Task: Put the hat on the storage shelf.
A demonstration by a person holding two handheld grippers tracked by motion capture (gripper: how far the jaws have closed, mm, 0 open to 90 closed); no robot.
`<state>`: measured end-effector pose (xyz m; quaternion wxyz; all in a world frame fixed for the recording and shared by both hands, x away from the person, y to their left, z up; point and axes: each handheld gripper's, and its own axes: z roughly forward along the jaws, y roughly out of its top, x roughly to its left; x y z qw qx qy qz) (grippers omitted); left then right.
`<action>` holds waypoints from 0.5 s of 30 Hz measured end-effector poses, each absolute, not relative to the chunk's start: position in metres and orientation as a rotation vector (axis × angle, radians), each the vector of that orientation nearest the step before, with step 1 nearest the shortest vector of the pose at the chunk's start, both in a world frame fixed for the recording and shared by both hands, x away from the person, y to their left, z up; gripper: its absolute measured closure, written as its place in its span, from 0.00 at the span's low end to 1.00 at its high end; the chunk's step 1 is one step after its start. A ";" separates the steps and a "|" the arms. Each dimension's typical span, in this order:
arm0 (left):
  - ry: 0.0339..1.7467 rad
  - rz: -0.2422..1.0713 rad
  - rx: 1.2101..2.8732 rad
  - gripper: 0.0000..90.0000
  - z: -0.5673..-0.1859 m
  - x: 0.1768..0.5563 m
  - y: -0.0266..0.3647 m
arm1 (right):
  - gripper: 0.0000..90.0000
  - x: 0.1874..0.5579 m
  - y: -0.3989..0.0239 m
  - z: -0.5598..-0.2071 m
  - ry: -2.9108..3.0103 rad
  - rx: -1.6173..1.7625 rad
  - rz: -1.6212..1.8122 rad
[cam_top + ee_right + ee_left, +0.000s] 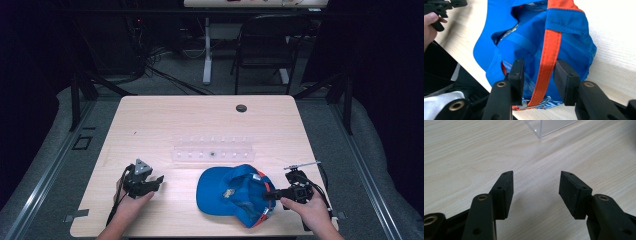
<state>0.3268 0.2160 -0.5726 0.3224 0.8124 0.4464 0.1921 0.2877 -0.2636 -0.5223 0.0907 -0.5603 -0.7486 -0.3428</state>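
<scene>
The right gripper point(538, 82) clamps the blue cap point(235, 192) near the table's front edge; the left gripper point(535, 192), jaws apart, should probably approach slowly.

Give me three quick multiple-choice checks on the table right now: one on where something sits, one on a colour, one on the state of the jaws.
1. Where is the clear tray relative to the cap?
A. Farther across the table from the person
B. On top of the cap
C. Off the table

2. What colour is the cap's trim band?
A. Yellow
B. Orange
C. White

3. How do the left gripper jaws stand?
A. Shut on the cap
B. Shut on the tray
C. Open over bare table

Answers: 1 A, the high view shows the tray beyond the cap. 2 B, the right gripper view shows an orange band. 3 C, bare wood lies between the jaws.
</scene>
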 end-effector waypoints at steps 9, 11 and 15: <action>1.172 0.505 2.133 0.50 -0.573 0.327 0.217 | 0.80 0.289 -0.262 -0.517 -2.240 -1.638 -1.001; 1.172 0.505 2.133 0.50 -0.573 0.327 0.217 | 0.83 0.289 -0.262 -0.517 -2.241 -1.621 -0.996; 1.173 0.507 2.133 0.50 -0.573 0.327 0.217 | 0.85 0.289 -0.261 -0.517 -2.223 -1.630 -0.987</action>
